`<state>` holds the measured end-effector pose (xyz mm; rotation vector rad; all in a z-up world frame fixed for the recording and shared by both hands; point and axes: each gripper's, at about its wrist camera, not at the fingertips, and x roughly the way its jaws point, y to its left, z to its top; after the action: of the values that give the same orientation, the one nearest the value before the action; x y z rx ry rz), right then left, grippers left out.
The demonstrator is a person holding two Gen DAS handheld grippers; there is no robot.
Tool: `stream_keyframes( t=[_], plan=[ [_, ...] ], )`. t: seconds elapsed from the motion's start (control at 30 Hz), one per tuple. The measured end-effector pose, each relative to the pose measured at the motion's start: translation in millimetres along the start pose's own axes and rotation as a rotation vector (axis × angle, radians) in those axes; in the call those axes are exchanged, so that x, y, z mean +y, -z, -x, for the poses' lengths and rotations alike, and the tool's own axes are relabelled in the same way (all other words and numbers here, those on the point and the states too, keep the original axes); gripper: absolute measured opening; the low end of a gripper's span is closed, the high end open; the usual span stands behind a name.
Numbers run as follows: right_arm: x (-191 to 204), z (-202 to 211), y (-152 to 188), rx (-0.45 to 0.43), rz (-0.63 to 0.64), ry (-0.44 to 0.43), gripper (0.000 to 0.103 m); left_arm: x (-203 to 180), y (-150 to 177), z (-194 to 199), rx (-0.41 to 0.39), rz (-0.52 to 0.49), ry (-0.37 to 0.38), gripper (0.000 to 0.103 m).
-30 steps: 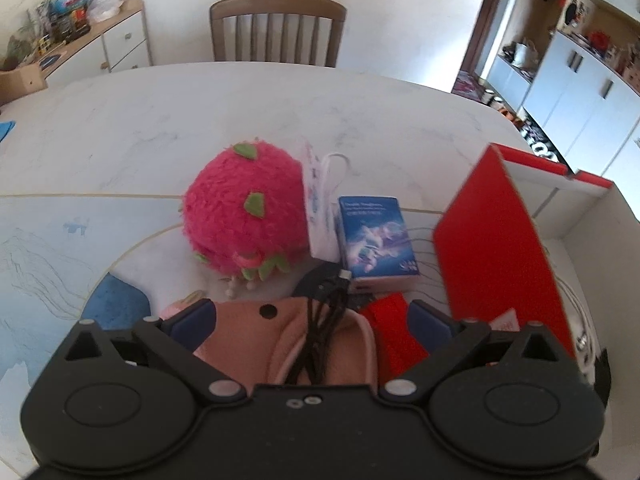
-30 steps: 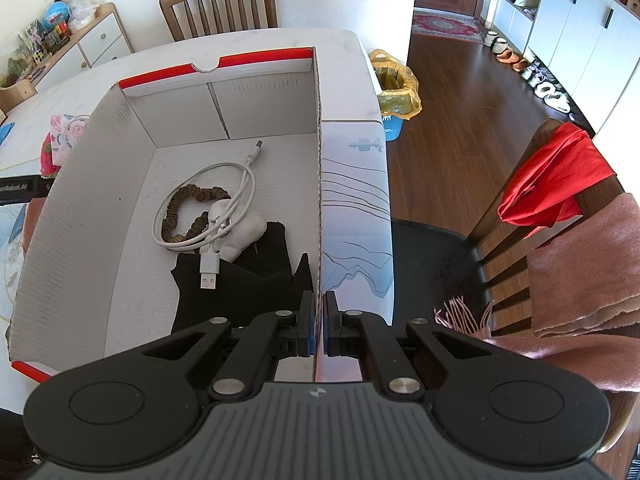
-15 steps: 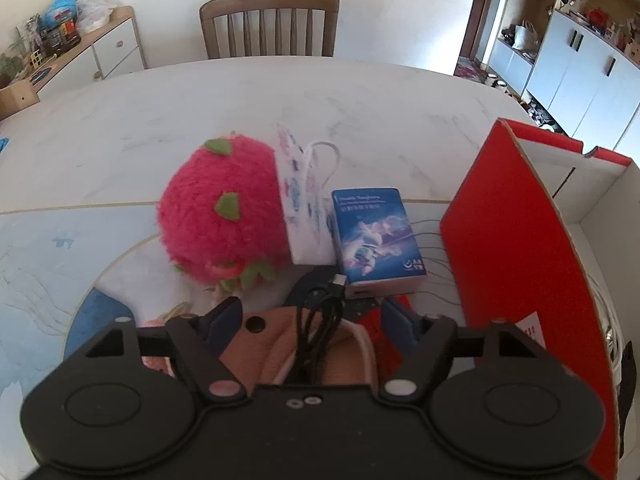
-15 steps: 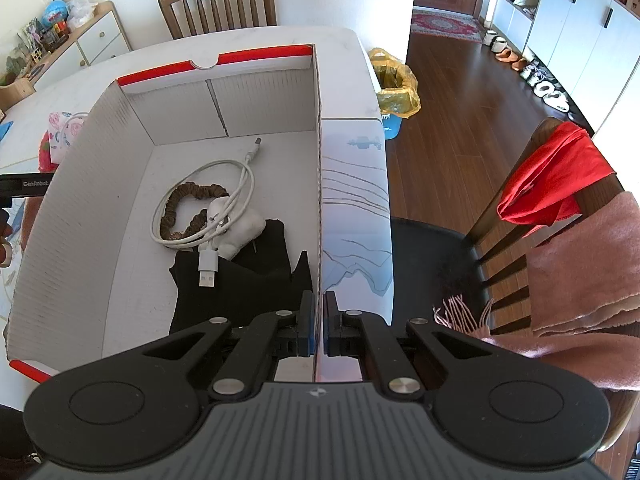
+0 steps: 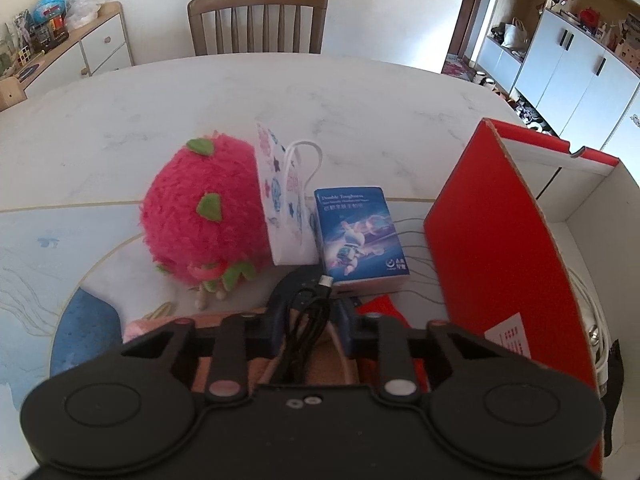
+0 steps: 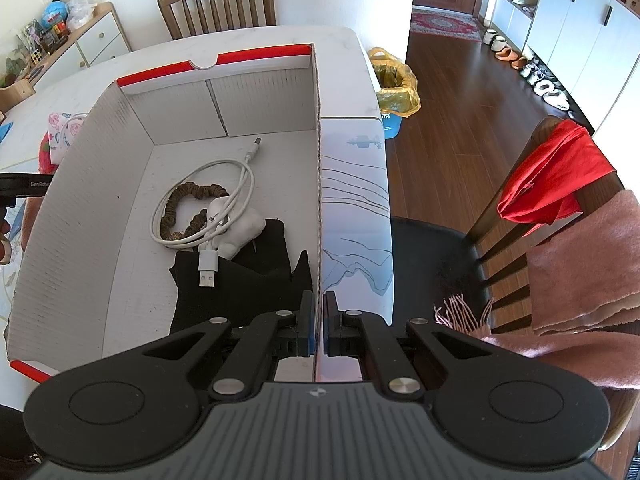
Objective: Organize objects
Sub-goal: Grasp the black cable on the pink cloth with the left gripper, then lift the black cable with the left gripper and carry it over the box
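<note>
In the left wrist view my left gripper [image 5: 310, 322] is closing on a coiled black cable [image 5: 310, 308], its blue pads against the coil's sides. The cable lies on a pink soft item [image 5: 320, 364]. Beyond stand a pink plush fruit [image 5: 200, 216], a small printed gift bag [image 5: 286, 208] and a blue packet [image 5: 360, 236]. The red-and-white cardboard box [image 5: 500, 248] stands to the right. In the right wrist view my right gripper [image 6: 319, 320] is shut on the box's right wall [image 6: 318, 200]. Inside lie a white cable [image 6: 240, 184], a brown scrunchie [image 6: 192, 196], a white lump [image 6: 244, 228] and black cloth [image 6: 240, 280].
A red cloth piece [image 5: 380, 308] lies beside the pink item. A wooden chair [image 5: 256, 20] stands at the table's far side. Right of the table are a chair [image 6: 500, 216] draped with red and pink cloth and a yellow-lined bin [image 6: 396, 84].
The left jaws have come together from wide apart to the sides of the black cable, and the gripper has eased forward over it. The right gripper and the box have not moved.
</note>
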<state>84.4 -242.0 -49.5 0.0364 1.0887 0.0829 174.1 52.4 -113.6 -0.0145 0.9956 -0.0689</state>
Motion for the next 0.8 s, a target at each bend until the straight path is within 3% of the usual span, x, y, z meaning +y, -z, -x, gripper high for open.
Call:
stream_keyframes(
  t=[0.57, 0.8],
  plan=[
    [0, 0, 0, 0.002, 0.000, 0.001, 0.004, 1, 13, 72, -0.069, 0.008, 0.124, 0.018],
    [0, 0, -1, 0.001, 0.001, 0.001, 0.004, -3, 12, 108, -0.110, -0.007, 0.157, 0.010]
  ],
)
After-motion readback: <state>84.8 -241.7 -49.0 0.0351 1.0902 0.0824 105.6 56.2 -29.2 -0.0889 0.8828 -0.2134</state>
